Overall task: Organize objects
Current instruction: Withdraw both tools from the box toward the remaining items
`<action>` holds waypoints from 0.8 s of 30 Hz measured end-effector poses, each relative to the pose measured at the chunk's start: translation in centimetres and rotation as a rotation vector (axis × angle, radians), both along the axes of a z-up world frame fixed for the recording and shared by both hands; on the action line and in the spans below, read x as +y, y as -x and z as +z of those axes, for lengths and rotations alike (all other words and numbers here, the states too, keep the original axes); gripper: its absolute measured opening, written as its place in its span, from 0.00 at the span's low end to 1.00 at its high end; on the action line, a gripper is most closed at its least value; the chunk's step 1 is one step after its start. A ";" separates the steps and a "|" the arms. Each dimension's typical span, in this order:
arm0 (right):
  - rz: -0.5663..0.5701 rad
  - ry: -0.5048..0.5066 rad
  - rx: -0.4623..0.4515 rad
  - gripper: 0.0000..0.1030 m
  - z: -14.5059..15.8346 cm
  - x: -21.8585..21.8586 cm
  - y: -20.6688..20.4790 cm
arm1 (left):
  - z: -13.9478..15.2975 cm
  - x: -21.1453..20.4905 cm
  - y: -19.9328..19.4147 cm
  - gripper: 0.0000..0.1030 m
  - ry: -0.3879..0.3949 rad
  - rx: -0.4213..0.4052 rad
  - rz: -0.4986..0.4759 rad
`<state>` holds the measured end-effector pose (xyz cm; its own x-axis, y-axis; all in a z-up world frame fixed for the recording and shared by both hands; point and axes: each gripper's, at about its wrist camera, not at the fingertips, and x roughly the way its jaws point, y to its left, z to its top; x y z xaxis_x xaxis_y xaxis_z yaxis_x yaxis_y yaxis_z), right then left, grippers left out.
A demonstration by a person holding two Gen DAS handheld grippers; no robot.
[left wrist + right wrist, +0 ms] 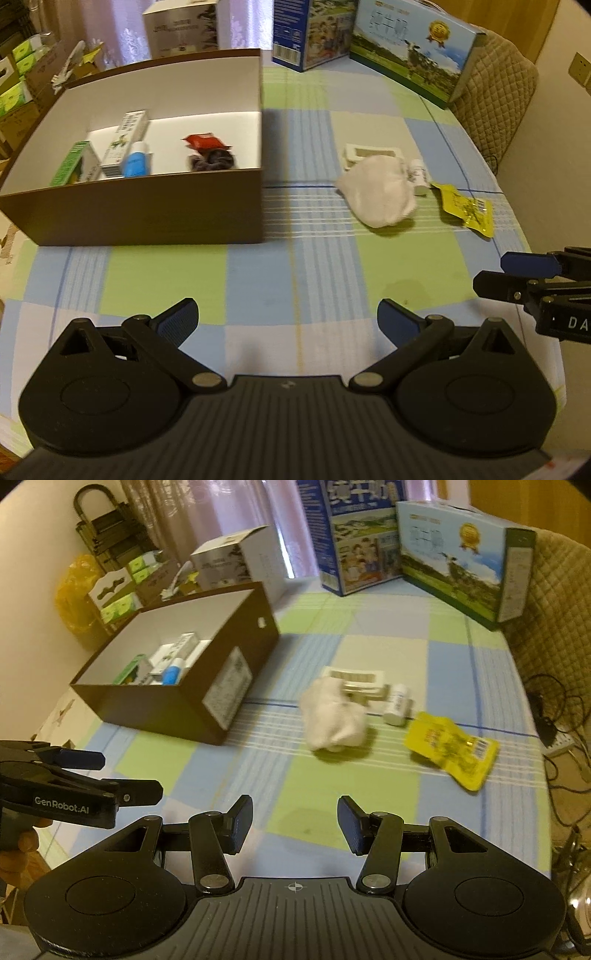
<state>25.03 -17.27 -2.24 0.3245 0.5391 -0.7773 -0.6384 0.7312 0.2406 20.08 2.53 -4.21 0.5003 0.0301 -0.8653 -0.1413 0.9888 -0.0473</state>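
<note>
A brown box point(147, 206) point(159, 705) with a white inside stands on the left of the checked tablecloth. It holds small cartons, a blue-capped bottle point(136, 164), a red packet point(203, 142) and a dark scrunchie point(214, 160). On the cloth to its right lie a white cloth bundle point(380, 195) point(332, 720), a flat white case point(369, 153) point(354, 679), a small white bottle point(419, 175) point(397, 705) and a yellow pouch point(467, 208) point(450, 749). My left gripper point(288, 317) is open and empty, near the table's front. My right gripper point(295, 825) is open too, well short of the bundle.
Printed cartons point(410, 55) point(458, 561) stand along the far edge of the table. A quilted chair back point(495, 107) is at the right. Stacked boxes and a yellow bag point(74, 590) sit beyond the table on the left. Cables point(554, 716) lie on the floor at right.
</note>
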 end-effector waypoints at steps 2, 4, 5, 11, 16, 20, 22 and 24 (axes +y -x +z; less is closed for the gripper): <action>-0.011 0.001 0.000 0.47 -0.1 -0.9 -0.4 | -0.2 -0.9 -0.5 0.99 -0.002 0.004 -0.010; -0.022 -0.001 0.003 0.47 -0.1 -1.8 -0.8 | -0.3 -1.7 -1.0 0.99 -0.003 0.006 -0.021; -0.027 -0.001 0.004 0.47 -0.2 -2.2 -1.0 | -0.3 -2.1 -1.2 0.99 -0.003 0.007 -0.026; -0.050 0.002 0.008 0.47 -0.6 -4.1 -2.1 | -0.6 -3.9 -2.3 0.99 -0.008 0.013 -0.042; -0.056 0.012 0.003 0.47 -0.9 -5.1 -2.8 | -1.0 -4.9 -3.1 0.99 -0.011 0.019 -0.050; -0.053 0.044 -0.010 0.47 -1.6 -5.6 -3.4 | -1.2 -5.5 -3.7 0.99 -0.014 0.022 -0.057; -0.054 0.059 -0.013 0.48 -2.0 -5.9 -3.8 | -1.5 -5.7 -4.2 0.99 -0.016 0.024 -0.060; -0.058 0.068 -0.011 0.55 -2.5 -6.2 -4.3 | -1.7 -5.9 -4.6 0.99 -0.016 0.027 -0.063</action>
